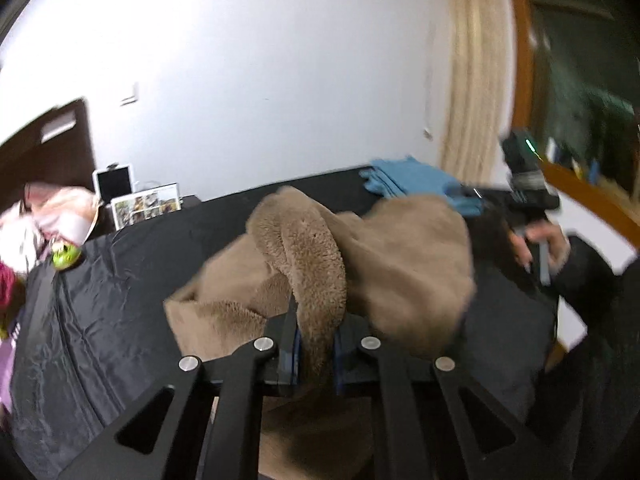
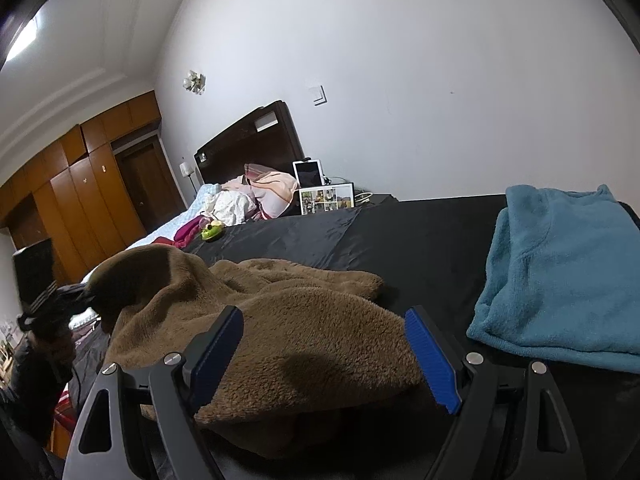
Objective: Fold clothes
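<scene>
Left gripper point(image 1: 314, 344) pinches the brown fleece garment point(image 1: 320, 248) over a black bedsheet point(image 2: 400, 240); right gripper point(image 2: 324, 360) gapes wide, empty, white wall point(image 2: 400, 80) behind

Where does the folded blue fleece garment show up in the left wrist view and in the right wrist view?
Left wrist view: blue fleece garment lies right of centre at the far edge of the black sheet, behind the brown fleece.
Right wrist view: at the right edge, large and near.
Shared landmark: the photo collage frame.

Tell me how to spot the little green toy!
Find the big black sheet on the bed. Follow it toward the dark headboard and pillows; the green toy sits at the sheet's edge beside a red cloth. Nothing else there is bright green.
</scene>
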`<state>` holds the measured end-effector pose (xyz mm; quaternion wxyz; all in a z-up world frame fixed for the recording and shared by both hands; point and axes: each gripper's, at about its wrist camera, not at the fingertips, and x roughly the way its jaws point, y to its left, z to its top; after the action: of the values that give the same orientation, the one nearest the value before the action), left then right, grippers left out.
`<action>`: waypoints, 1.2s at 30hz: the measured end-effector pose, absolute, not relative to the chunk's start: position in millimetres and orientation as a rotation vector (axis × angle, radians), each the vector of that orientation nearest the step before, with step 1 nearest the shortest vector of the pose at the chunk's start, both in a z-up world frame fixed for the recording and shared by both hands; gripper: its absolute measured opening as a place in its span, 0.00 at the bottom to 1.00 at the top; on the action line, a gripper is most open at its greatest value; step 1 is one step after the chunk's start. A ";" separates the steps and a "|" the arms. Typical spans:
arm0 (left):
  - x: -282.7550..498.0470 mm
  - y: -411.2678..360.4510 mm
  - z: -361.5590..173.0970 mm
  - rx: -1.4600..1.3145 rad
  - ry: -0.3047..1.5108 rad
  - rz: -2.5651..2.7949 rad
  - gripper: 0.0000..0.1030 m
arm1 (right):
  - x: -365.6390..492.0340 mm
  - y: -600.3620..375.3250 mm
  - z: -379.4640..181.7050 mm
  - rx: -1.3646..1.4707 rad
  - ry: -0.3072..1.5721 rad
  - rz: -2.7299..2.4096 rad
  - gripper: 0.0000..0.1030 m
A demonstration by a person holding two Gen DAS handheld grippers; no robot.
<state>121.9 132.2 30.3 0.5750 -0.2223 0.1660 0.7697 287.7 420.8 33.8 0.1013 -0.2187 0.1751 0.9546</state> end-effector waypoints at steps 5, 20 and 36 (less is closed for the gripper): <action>144.6 143.3 11.2 -0.530 0.499 1.807 0.18 | 289.6 417.2 34.5 -0.643 0.526 2.842 0.82; 102.6 133.9 0.9 -0.750 0.203 1.951 0.09 | 317.9 428.5 31.6 -0.609 0.586 2.816 0.82; 86.3 103.7 -18.8 -0.841 0.123 2.022 0.11 | 260.9 473.2 -7.3 -0.879 0.906 3.072 0.82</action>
<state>86.3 103.7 -18.8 0.4564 -0.3412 0.0499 0.8203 260.9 473.2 -7.3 -0.0896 -0.2637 0.2718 0.9212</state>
